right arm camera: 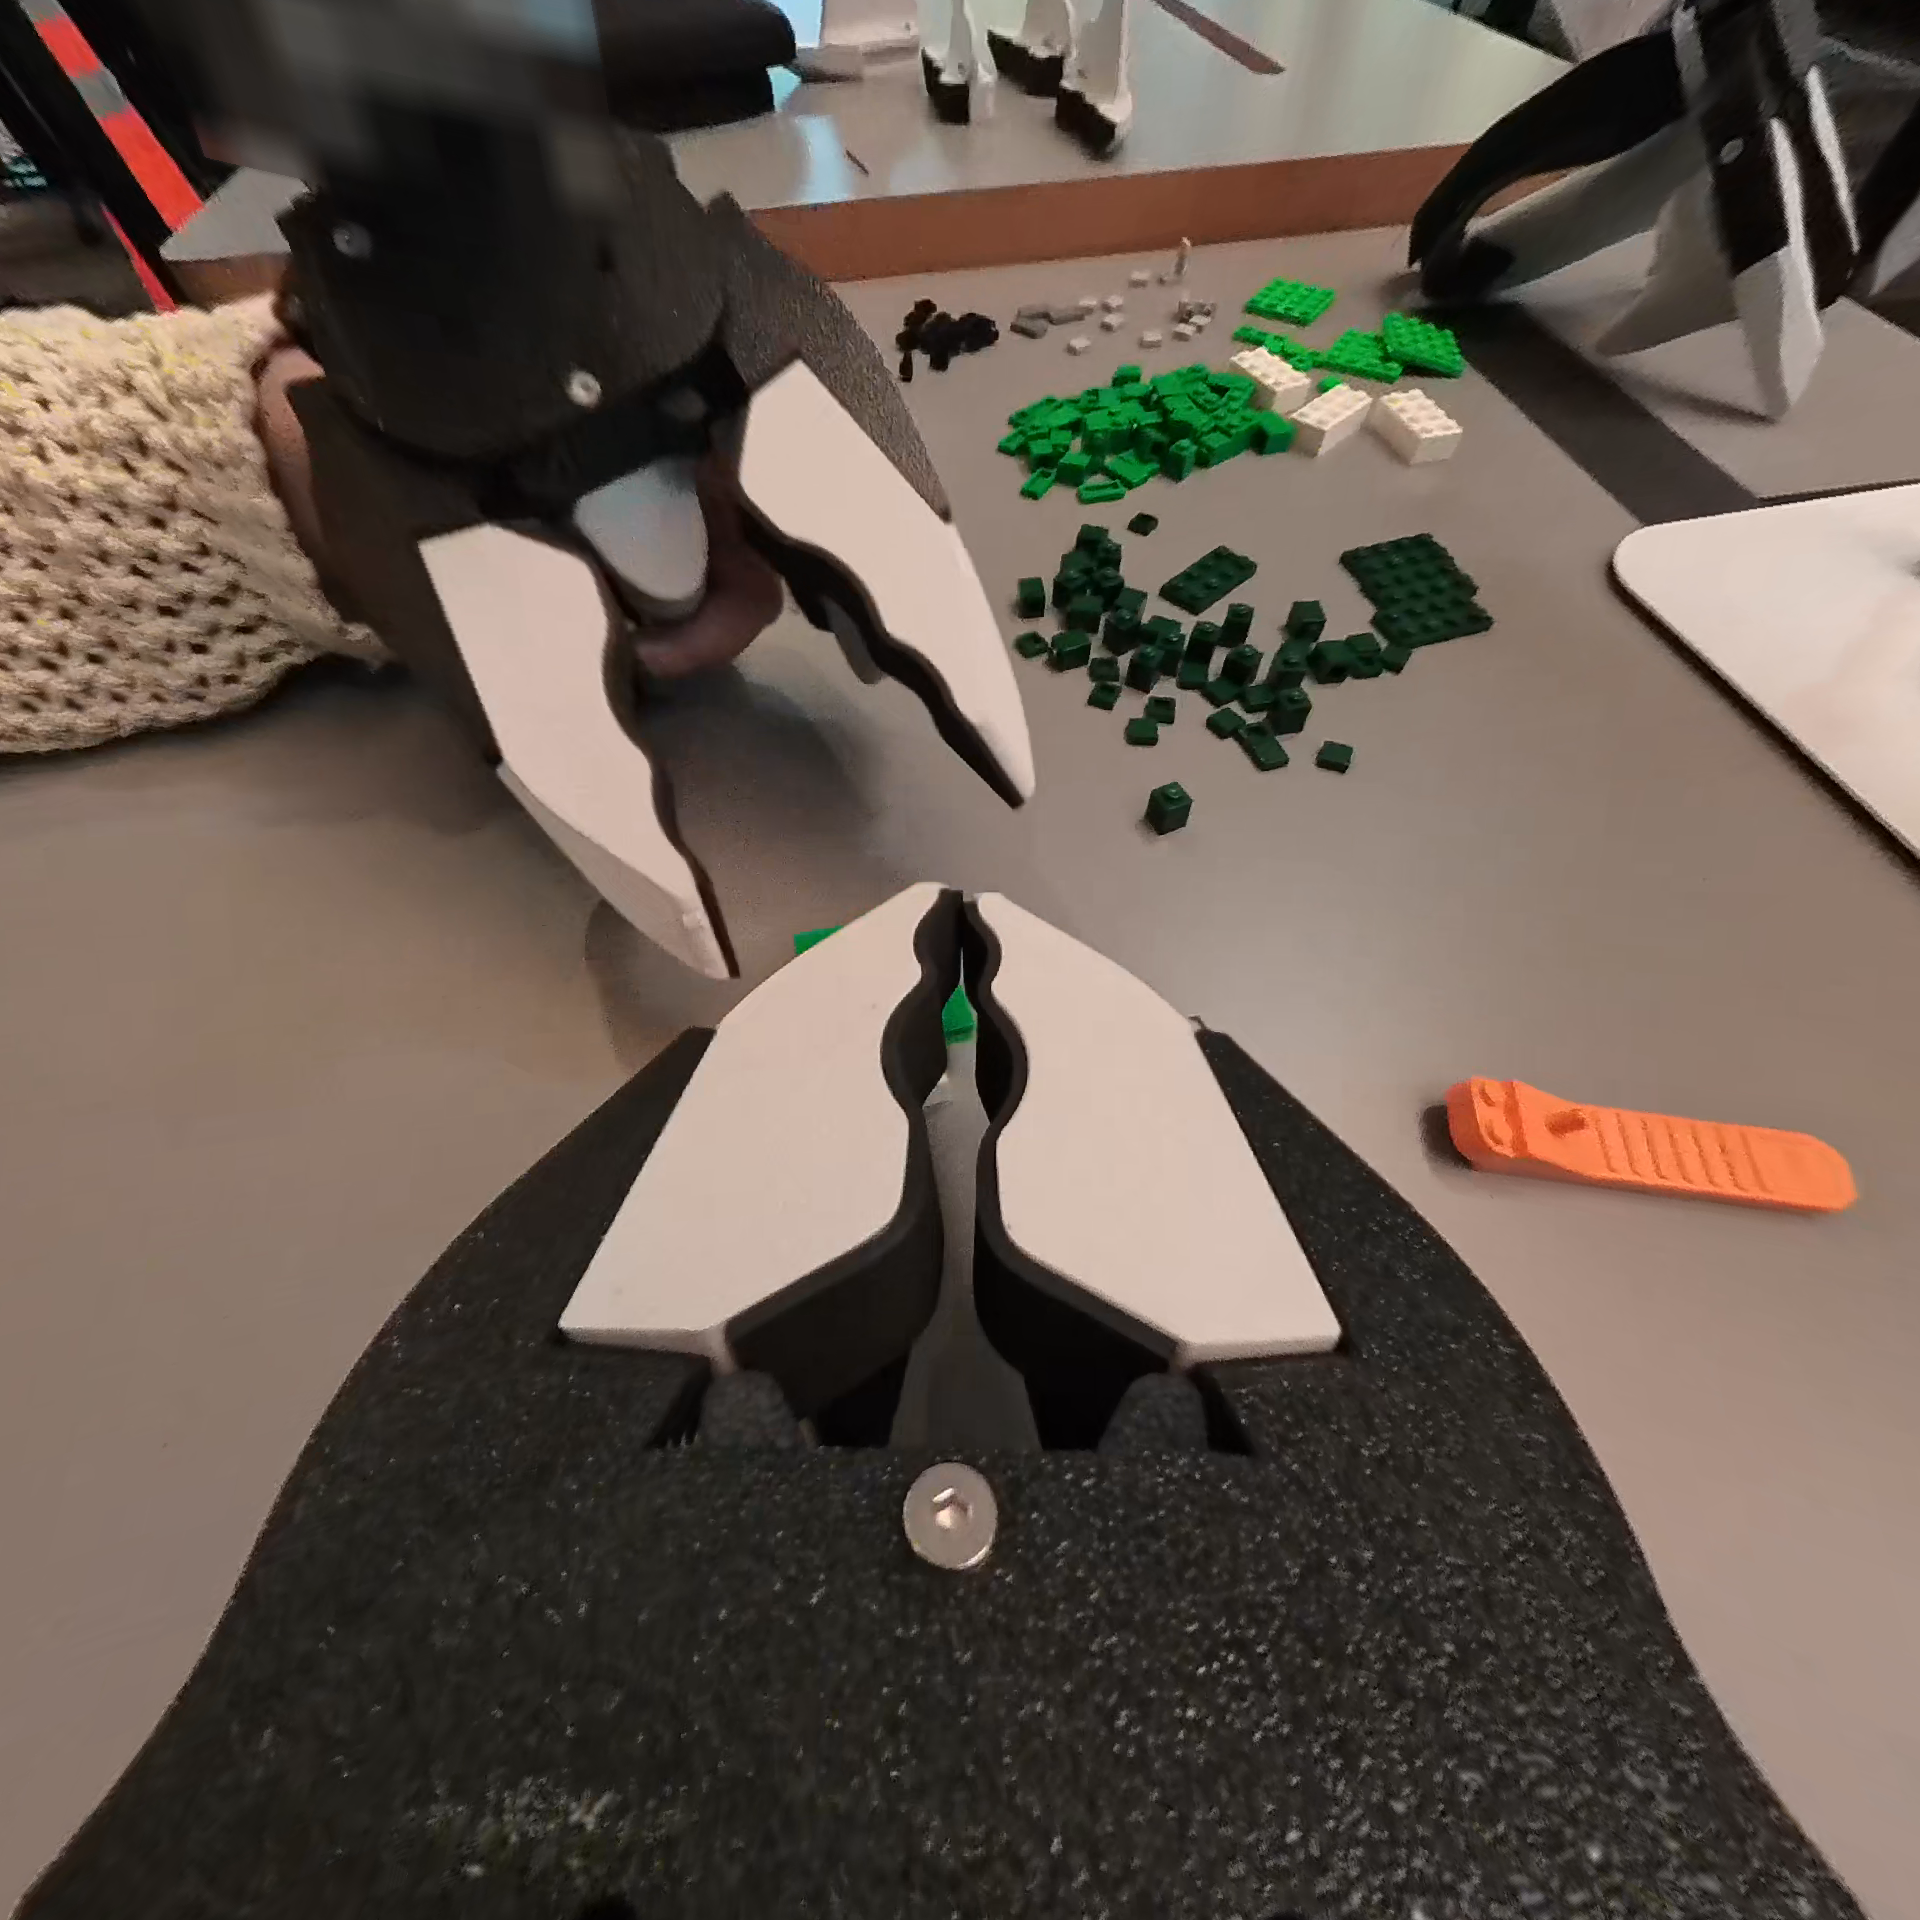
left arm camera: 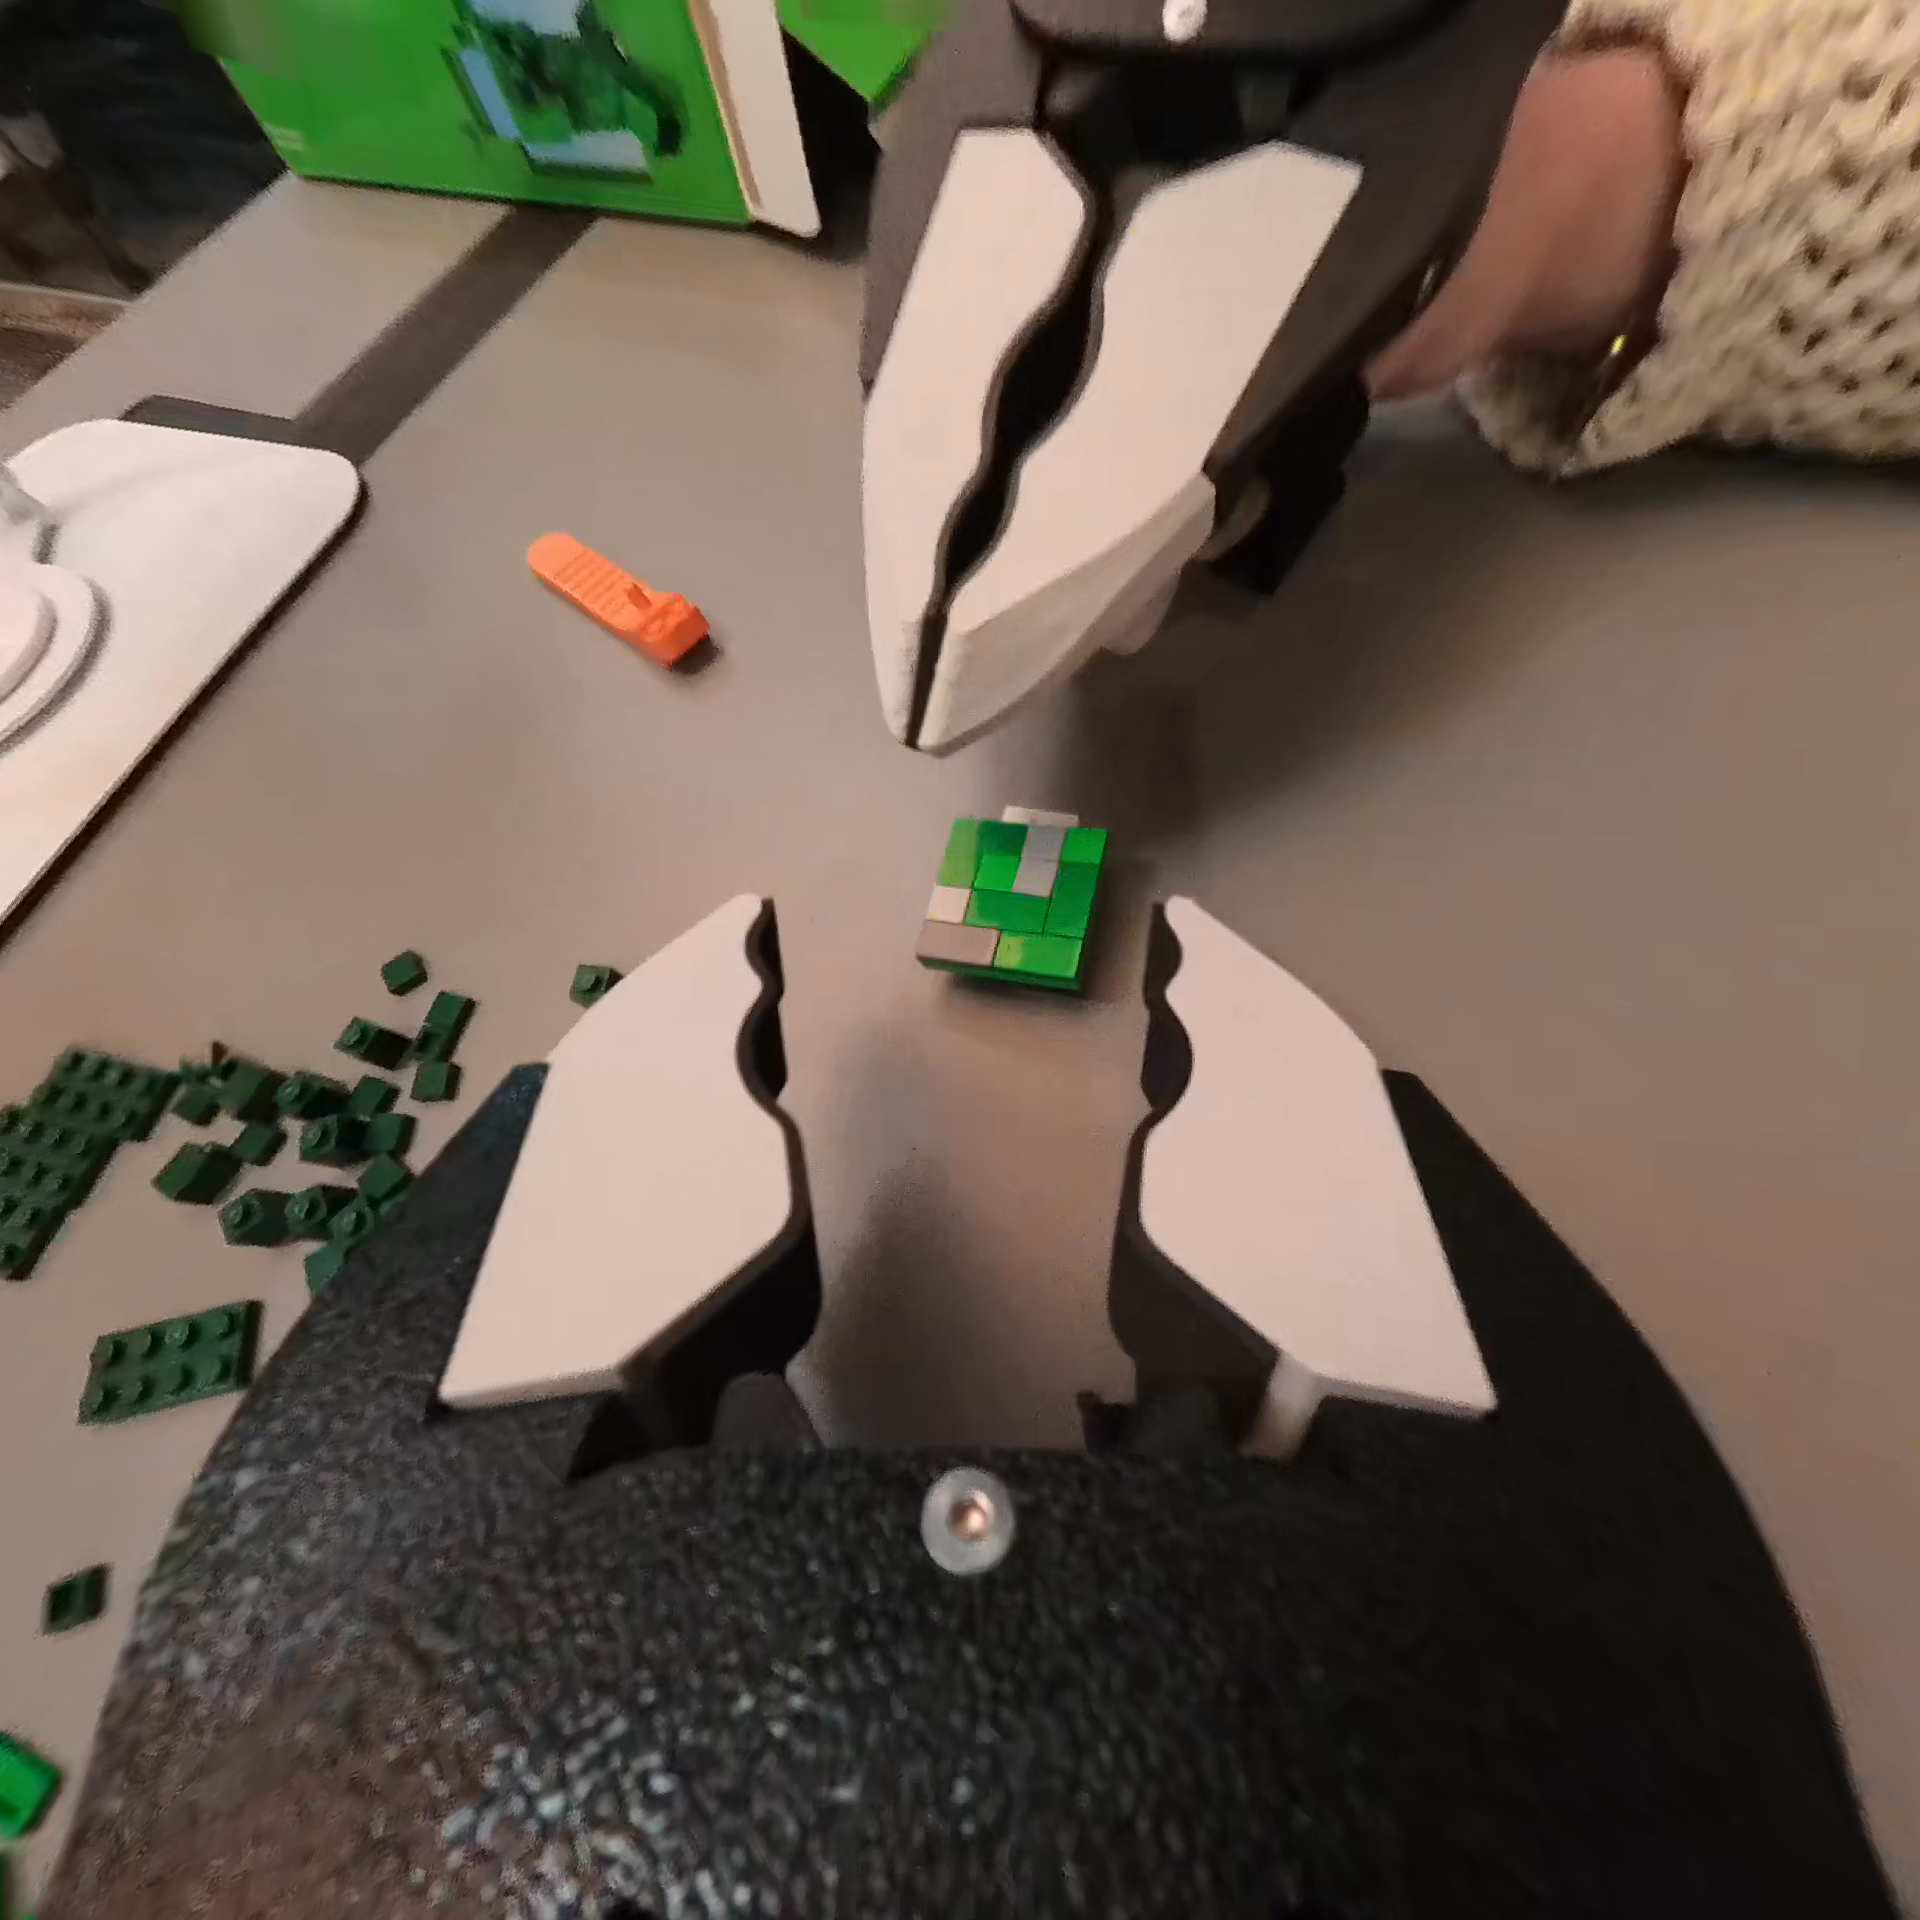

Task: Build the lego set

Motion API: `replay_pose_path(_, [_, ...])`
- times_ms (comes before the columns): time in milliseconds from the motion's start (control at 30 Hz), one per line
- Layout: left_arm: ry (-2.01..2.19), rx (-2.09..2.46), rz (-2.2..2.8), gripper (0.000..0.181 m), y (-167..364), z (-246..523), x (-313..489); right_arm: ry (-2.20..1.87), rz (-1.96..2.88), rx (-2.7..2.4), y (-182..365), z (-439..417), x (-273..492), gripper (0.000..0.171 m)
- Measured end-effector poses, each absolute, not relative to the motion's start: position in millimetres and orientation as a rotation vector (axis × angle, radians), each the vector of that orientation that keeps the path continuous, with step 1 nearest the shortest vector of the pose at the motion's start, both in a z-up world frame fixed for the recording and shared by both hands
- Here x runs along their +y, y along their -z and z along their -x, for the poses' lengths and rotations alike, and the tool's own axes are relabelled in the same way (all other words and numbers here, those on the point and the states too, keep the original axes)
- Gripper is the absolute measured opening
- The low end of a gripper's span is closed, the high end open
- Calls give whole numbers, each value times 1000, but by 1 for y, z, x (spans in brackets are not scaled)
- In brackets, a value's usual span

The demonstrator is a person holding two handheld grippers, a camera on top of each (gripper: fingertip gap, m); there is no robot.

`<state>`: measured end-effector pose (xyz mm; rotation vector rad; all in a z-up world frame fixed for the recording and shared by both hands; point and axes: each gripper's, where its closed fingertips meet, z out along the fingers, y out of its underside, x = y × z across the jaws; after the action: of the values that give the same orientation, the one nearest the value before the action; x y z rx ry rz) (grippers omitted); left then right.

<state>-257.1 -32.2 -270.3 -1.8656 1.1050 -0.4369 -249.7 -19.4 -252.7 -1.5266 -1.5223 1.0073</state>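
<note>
A small square build (left arm camera: 1023, 914) of bright green and grey tiles lies flat on the grey table (left arm camera: 1455, 831). My left gripper (left arm camera: 966, 914) is open, its fingers on either side of the build's near edge and a little above it. My right gripper (left arm camera: 920, 727) comes in from the far side, shut, tips just beyond the build and slightly above it; nothing shows between its tips. In the right wrist view my right gripper (right arm camera: 961, 904) hides most of the build (right arm camera: 821, 940). The open left gripper (right arm camera: 871, 878) faces it.
An orange brick separator (left arm camera: 618, 601) (right arm camera: 1652, 1143) lies on the table. Piles of dark green pieces (left arm camera: 260, 1132) (right arm camera: 1226, 644), bright green pieces (right arm camera: 1143, 426), white bricks (right arm camera: 1340, 410) and small grey and black pieces lie beyond. A white board (left arm camera: 156, 582) and a green box (left arm camera: 499, 104) stand at the edges. Both grippers' tips are close together, under 4 cm apart. Both grippers' tips are roughly 15 centimeters from the orange brick separator (right arm camera: 1652, 1143). My left wrist view (left arm camera: 605, 588) looks at it from another angle.
</note>
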Motion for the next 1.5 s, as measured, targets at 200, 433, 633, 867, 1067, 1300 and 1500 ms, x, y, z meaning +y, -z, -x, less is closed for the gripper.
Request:
replay_pose_path(200, [389,1278,1955,54,289,249,-31,-994,1475,-1510,248,247,-20,0])
replay_pose_path(433, [336,1326,1931,33,292,248,-30,-862,1274,-1548,237,232,-28,17])
replay_pose_path(633, [903,1128,1937,33,264,239,-51,-635,1091,-1704,243,234,-43,43])
replay_pose_path(867, [1414,996,1942,33,242,240,-75,-629,904,-1788,241,247,-77,38])
replay_pose_path(1067, [1374,1024,1839,48,232,232,-77,-648,933,-1762,240,247,-75,20])
replay_pose_path(1300, [453,1187,1529,55,231,238,-55,-836,976,-1600,216,239,-66,19])
replay_pose_path(1500, [278,1195,1418,24,221,227,-52,-928,982,-1562,209,237,-68,19])
